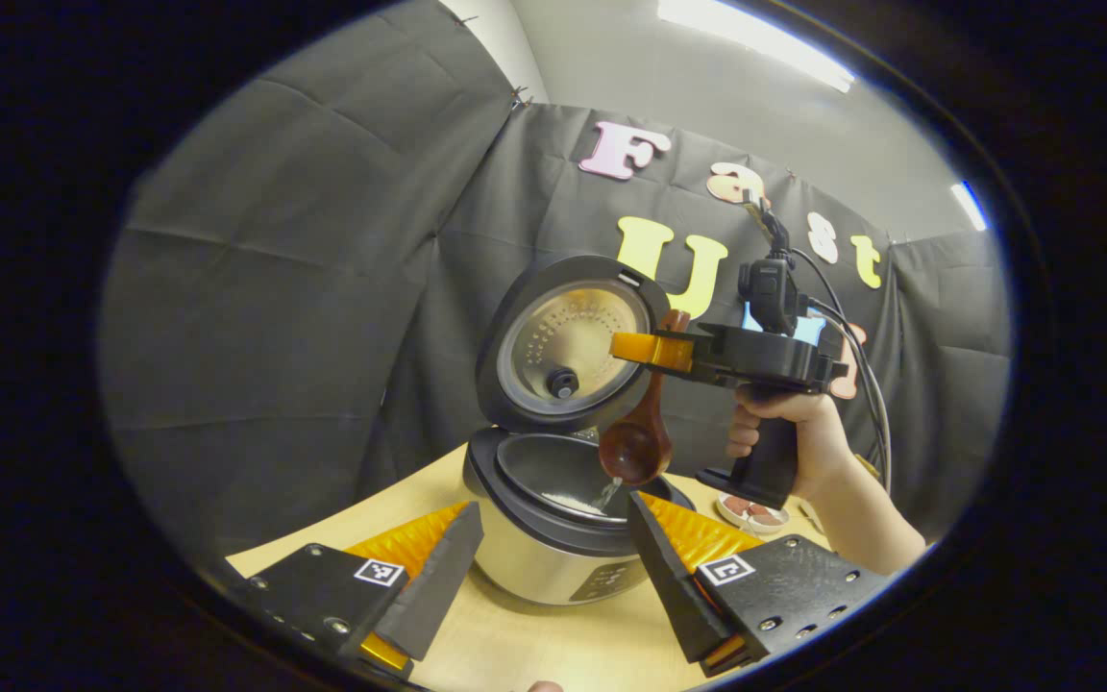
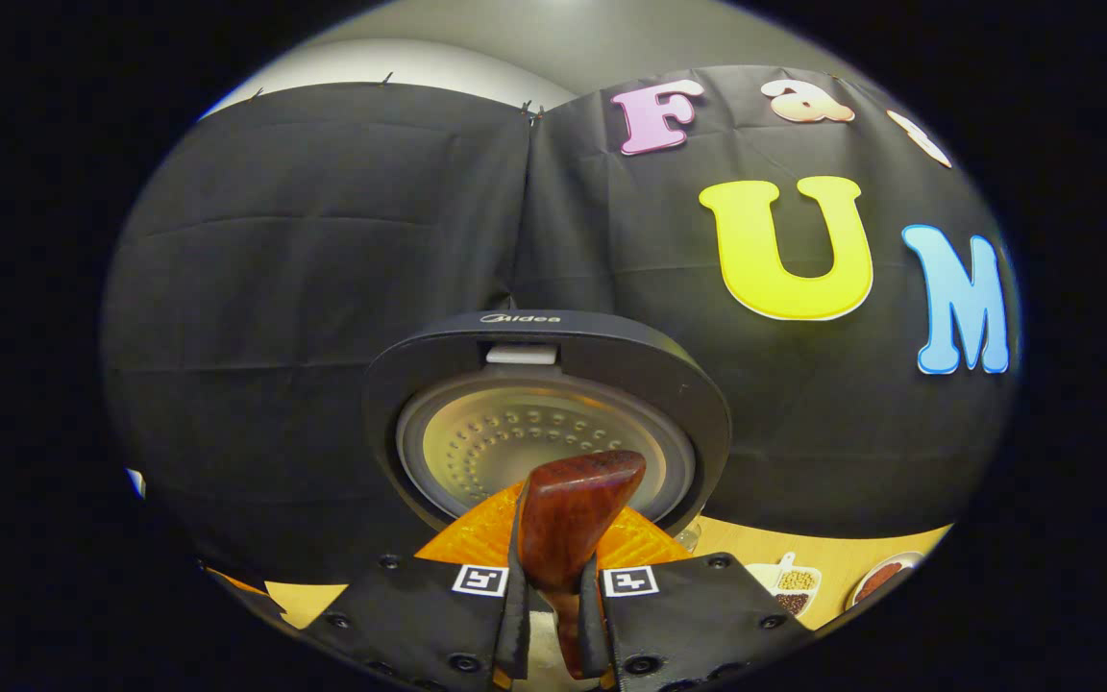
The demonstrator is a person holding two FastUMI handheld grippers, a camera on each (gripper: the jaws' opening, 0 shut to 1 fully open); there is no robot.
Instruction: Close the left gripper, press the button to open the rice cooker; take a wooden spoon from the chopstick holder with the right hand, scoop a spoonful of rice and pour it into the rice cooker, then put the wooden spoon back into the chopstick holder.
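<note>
Left gripper view: my left gripper (image 1: 553, 562) wide open, framing the rice cooker (image 1: 553, 519), lid up; rice falls from the wooden spoon (image 1: 640, 437) | right gripper view: my right gripper (image 2: 553, 601) clamps its handle.

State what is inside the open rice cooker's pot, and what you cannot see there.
Inside the rice cooker, a small patch of rice lies on the dark pot floor, with grains falling from the wooden spoon above. The pot's near side is hidden behind its rim.
</note>
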